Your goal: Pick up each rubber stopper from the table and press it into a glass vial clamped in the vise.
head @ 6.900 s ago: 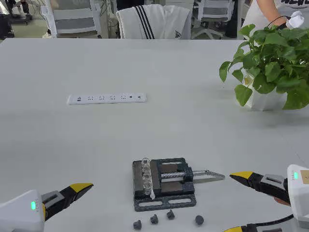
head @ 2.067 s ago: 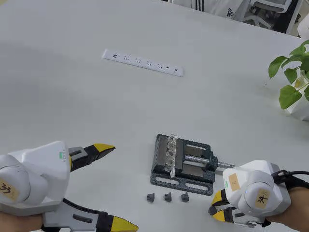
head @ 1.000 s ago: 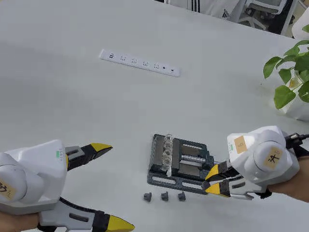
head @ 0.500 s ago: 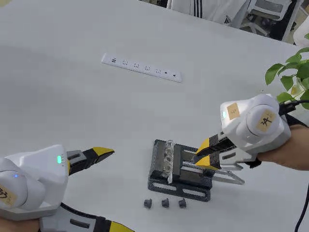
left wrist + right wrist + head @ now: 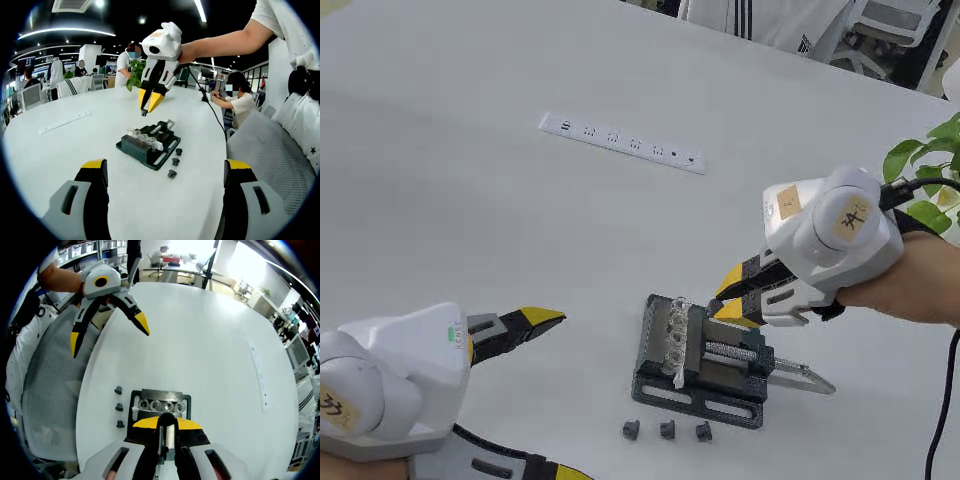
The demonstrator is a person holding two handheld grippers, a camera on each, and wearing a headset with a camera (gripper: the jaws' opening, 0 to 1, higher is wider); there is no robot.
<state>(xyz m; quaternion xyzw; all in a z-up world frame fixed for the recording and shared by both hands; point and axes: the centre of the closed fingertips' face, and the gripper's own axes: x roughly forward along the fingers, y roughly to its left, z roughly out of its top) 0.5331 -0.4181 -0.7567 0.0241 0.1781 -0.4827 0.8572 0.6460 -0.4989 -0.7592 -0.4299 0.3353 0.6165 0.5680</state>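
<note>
Your right gripper (image 5: pixel 715 303) pinched a half-hidden stopper (image 5: pixel 167 418), vials (image 5: pixel 162 404) just ahead of it; your left gripper (image 5: pixel 166 165) gaped wide.

1. An open-plan office is being shown: a long white bench (image 5: pixel 470 200) is being shared, a power strip (image 5: pixel 620 143) and a potted plant (image 5: pixel 923 168) being kept on it.
2. A mesh chair (image 5: pixel 262 147) is being drawn up, and a person (image 5: pixel 240 102) is being seated at another desk under strip lights (image 5: pixel 65 32).

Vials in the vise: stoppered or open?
Open: the vials show bare mouths from above; three stoppers lie on the table.
</note>
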